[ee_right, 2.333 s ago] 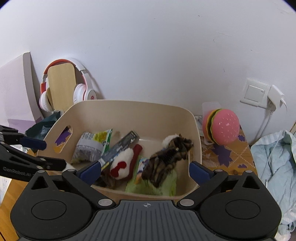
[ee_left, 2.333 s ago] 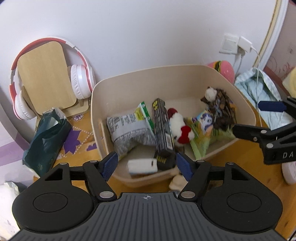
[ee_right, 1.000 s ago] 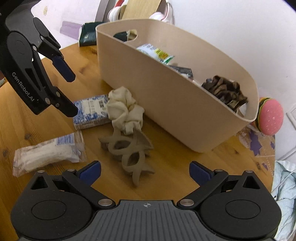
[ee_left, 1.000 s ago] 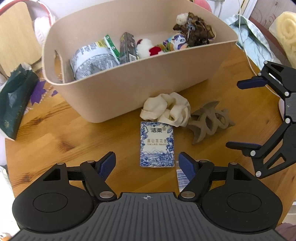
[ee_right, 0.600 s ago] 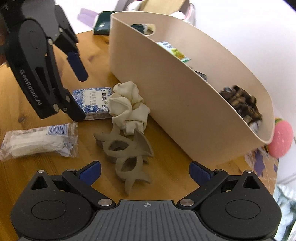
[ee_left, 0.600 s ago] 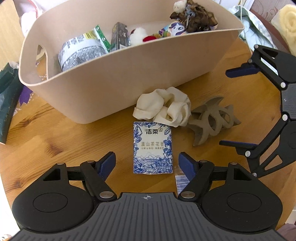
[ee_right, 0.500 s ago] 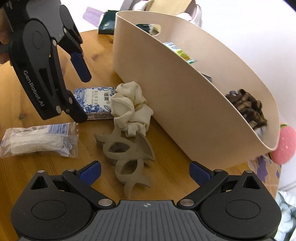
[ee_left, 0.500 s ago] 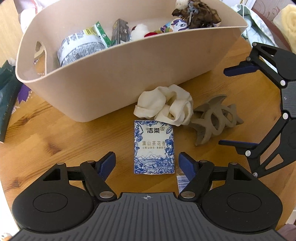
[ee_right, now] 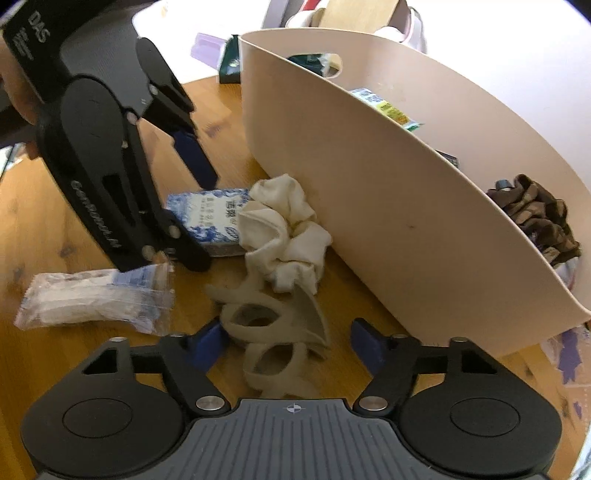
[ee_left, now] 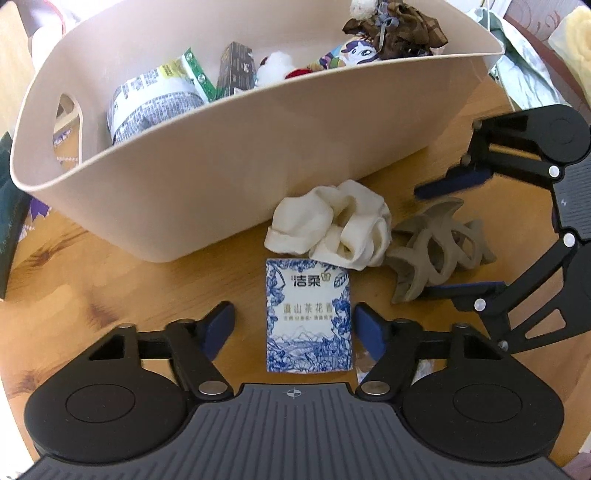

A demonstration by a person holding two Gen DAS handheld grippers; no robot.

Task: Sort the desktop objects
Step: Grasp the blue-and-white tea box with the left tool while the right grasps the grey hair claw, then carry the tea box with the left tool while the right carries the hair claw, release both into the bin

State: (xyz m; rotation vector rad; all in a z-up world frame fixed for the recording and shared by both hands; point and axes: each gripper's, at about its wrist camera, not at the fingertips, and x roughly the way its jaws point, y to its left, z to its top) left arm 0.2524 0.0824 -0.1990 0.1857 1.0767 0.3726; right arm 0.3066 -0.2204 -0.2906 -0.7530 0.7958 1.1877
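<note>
A beige bin (ee_left: 229, 173) (ee_right: 388, 206) holds snack packs, a plush toy and a brown scrunchie. In front of it on the wooden table lie a blue-and-white tissue pack (ee_left: 308, 315) (ee_right: 210, 218), a cream scrunchie (ee_left: 332, 229) (ee_right: 284, 236) and a grey claw hair clip (ee_left: 436, 247) (ee_right: 277, 339). My left gripper (ee_left: 293, 328) is open with the tissue pack between its fingers. My right gripper (ee_right: 288, 345) is open around the hair clip; it also shows in the left wrist view (ee_left: 458, 236).
A clear wrapped packet (ee_right: 96, 299) lies left of the hair clip. A dark green pouch (ee_left: 9, 218) sits left of the bin. Headphones on a wooden stand (ee_right: 362, 14) are behind the bin. Light cloth (ee_left: 524, 70) lies at the far right.
Both grippers have come down from above the bin to the table. The left now straddles the tissue pack and the right straddles the hair clip. Both stay open.
</note>
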